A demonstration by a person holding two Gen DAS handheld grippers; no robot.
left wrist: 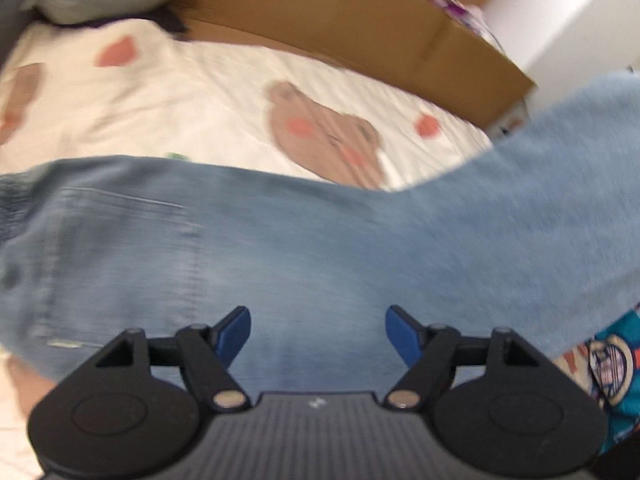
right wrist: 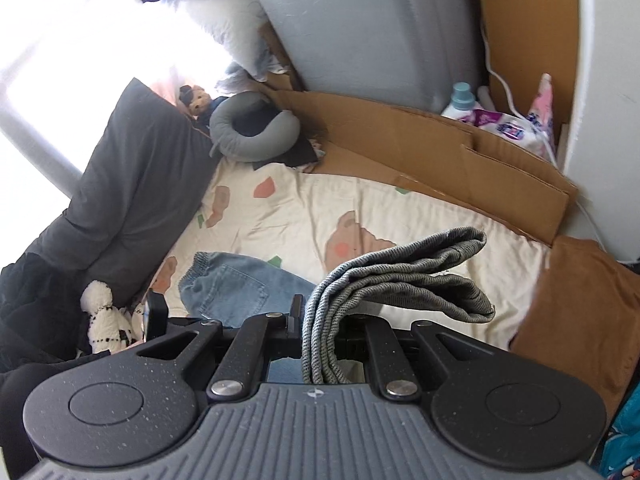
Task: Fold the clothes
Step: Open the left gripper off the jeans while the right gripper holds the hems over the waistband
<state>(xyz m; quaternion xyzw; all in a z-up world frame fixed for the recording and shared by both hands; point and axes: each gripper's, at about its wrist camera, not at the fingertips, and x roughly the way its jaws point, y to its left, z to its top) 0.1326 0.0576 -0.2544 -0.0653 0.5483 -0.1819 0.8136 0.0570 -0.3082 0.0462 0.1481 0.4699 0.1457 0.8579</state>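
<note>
**Jeans half lifted: one gripper free, one clamped**

Denim fills the near part of the left wrist view: the light blue jeans [left wrist: 280, 248] lie across the bedsheet [left wrist: 200, 92] with the bear print, the waistband and back pocket toward the left side of the picture. One leg end is raised — in the right wrist view it hangs as a folded bundle of cloth, grey inside facing out, from the right gripper [right wrist: 320, 344], whose jaws are clenched on several layers of this denim. The left gripper [left wrist: 318, 332] stands above the jeans with its blue pads [left wrist: 234, 330] well apart and nothing between them; it is released.

Behind the sheet runs a long cardboard panel [left wrist: 360, 16], and a grey neck pillow [right wrist: 256, 132] lies at the far corner, beside a dark cushion [right wrist: 132, 176]. A small white plush toy [right wrist: 106, 316] lies at the near left edge.

The step in hand seems to be bringing the leg end over toward the waistband. To do it well, I would carry the clamped end low and straight along the leg line, so the layers stay together — and use the free left gripper to hold the waistband flat or to take the other corner, before the right one lets go.
</note>
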